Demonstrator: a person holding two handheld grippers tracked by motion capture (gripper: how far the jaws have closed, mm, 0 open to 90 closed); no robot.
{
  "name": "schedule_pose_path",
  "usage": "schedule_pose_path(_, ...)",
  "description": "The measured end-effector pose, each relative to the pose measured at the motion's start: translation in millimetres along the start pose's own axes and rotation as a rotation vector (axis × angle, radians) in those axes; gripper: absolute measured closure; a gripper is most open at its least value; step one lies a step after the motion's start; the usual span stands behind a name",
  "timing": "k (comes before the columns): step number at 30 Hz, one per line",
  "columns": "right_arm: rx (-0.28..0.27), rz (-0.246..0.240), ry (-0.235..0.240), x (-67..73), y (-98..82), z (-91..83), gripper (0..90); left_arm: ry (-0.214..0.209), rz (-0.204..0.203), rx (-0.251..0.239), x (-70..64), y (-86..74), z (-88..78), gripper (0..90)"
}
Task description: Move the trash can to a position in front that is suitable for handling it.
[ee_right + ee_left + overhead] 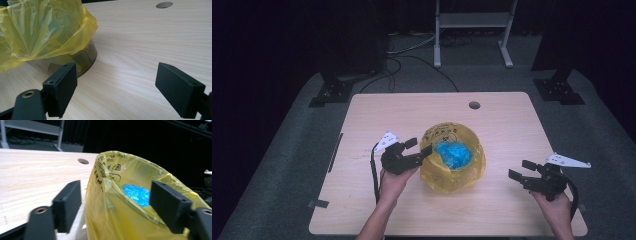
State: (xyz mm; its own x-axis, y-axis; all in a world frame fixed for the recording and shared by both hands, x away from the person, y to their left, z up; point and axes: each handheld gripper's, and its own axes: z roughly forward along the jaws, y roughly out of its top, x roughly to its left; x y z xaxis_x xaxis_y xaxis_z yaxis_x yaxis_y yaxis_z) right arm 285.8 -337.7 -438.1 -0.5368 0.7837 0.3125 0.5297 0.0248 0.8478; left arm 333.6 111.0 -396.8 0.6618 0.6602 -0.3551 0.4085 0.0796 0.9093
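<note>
A yellow plastic bag (473, 172) lines a round container at the middle of the wooden table (507, 125). A crumpled blue thing (453, 154) lies inside it. My left gripper (419, 145) is at the bag's left rim. In the left gripper view its jaws straddle the bag's edge (107, 215), one outside and one inside near the blue thing (136, 193), with gaps to the plastic. My right gripper (520, 169) hovers open over bare table to the bag's right. In its own view the right gripper (115, 80) holds nothing, with the bag (42, 30) and the dark clear container (87, 58) ahead on the left.
A round cable hole (474, 105) sits in the table behind the bag. Past the far edge stand a white metal frame (472, 30) and black stands (332, 90) on the grey floor. Bare wood lies between the bag and the right gripper.
</note>
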Motion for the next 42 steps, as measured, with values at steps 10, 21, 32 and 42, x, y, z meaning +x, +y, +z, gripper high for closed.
schedule_pose_path(10, -0.015, -0.002, 0.010, 3.1, 3.6, 0.1, 16.8, 0.021, 0.020, 0.002, -4.6, 3.8, 1.0, 54.6)
schedule_pose_path(21, -0.023, -0.010, 0.018, 7.4, 8.5, 2.4, 16.9, 0.035, 0.024, -0.032, -1.4, 8.2, -7.1, 75.6)
schedule_pose_path(32, -0.028, -0.014, 0.027, 10.1, 11.5, 4.4, 16.9, 0.042, 0.054, -0.035, 0.7, 13.4, -10.6, 90.0)
schedule_pose_path(42, -0.033, -0.014, 0.047, 13.6, 14.5, 7.6, 16.9, 0.046, 0.067, -0.065, -1.1, 19.4, -18.6, 90.0)
